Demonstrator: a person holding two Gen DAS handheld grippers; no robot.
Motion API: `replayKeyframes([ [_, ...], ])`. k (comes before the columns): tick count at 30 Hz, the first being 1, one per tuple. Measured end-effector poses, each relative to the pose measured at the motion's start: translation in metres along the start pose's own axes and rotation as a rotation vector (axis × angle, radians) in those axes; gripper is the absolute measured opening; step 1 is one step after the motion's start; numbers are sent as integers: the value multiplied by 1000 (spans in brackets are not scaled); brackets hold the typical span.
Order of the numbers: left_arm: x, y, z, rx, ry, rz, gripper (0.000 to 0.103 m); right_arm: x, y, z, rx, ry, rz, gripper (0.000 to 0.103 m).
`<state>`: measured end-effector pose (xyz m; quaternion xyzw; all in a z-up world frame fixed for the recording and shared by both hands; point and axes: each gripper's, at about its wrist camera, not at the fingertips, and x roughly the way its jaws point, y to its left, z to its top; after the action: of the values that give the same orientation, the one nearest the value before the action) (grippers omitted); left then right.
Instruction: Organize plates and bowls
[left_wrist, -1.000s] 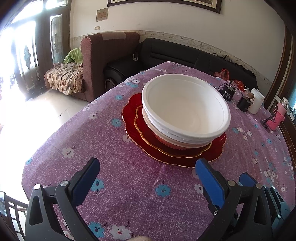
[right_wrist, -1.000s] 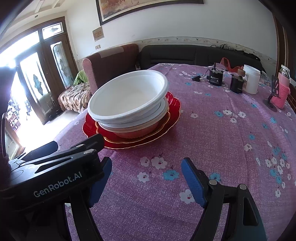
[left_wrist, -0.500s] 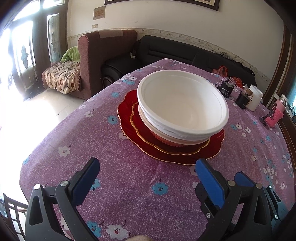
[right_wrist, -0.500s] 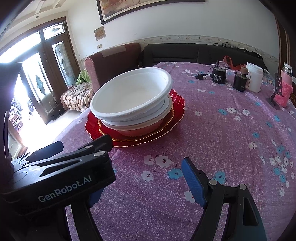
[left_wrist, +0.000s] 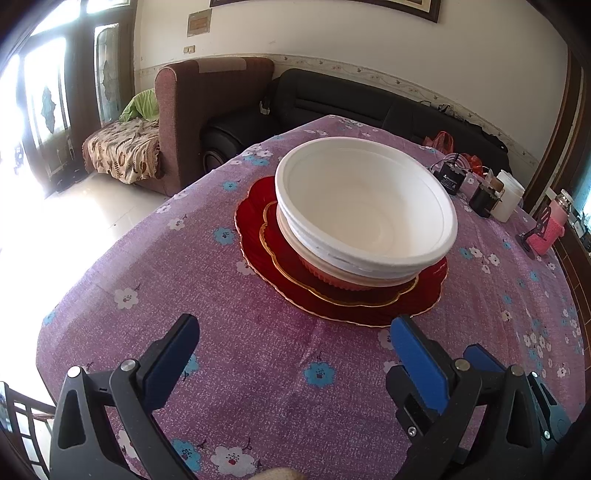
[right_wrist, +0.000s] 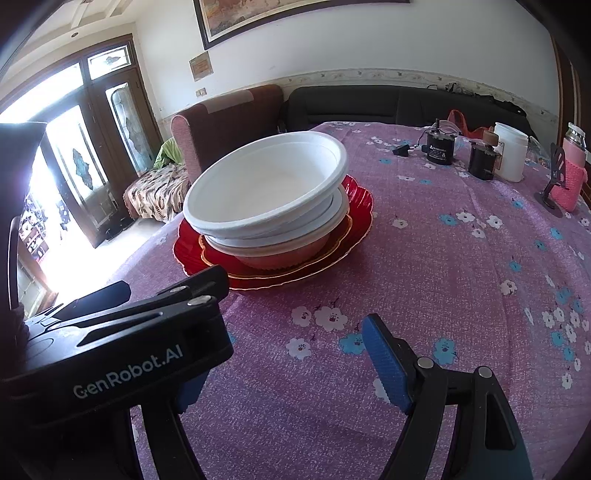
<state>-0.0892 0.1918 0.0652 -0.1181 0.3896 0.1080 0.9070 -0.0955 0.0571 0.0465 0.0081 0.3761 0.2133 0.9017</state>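
A stack stands in the middle of the purple flowered table (left_wrist: 147, 277). Its top is a wide white bowl (left_wrist: 365, 210) (right_wrist: 266, 184), nested in other white bowls over a pink bowl (left_wrist: 332, 277) (right_wrist: 280, 258). Under them lie a small gold-rimmed red plate (left_wrist: 288, 258) and a larger red plate (left_wrist: 251, 214) (right_wrist: 358, 199). My left gripper (left_wrist: 293, 332) hovers open in front of the stack, nothing between its blue pads. My right gripper (right_wrist: 284, 354) is open too, beside it on the right; its left finger is hidden behind the left gripper's black body (right_wrist: 129, 350).
At the table's far right stand two black devices (right_wrist: 439, 147), a white jar (right_wrist: 511, 151) and a pink bottle (right_wrist: 570, 173) by a phone stand. A brown armchair (left_wrist: 207, 110) and a black sofa (left_wrist: 351, 96) lie beyond. The table's rounded edge falls away on the left.
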Motion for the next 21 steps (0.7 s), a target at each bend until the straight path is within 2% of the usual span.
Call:
replayKeyframes([
  [21,2,6,3,-28,12,-9,103,2,3,-1,-14,4,12,82],
])
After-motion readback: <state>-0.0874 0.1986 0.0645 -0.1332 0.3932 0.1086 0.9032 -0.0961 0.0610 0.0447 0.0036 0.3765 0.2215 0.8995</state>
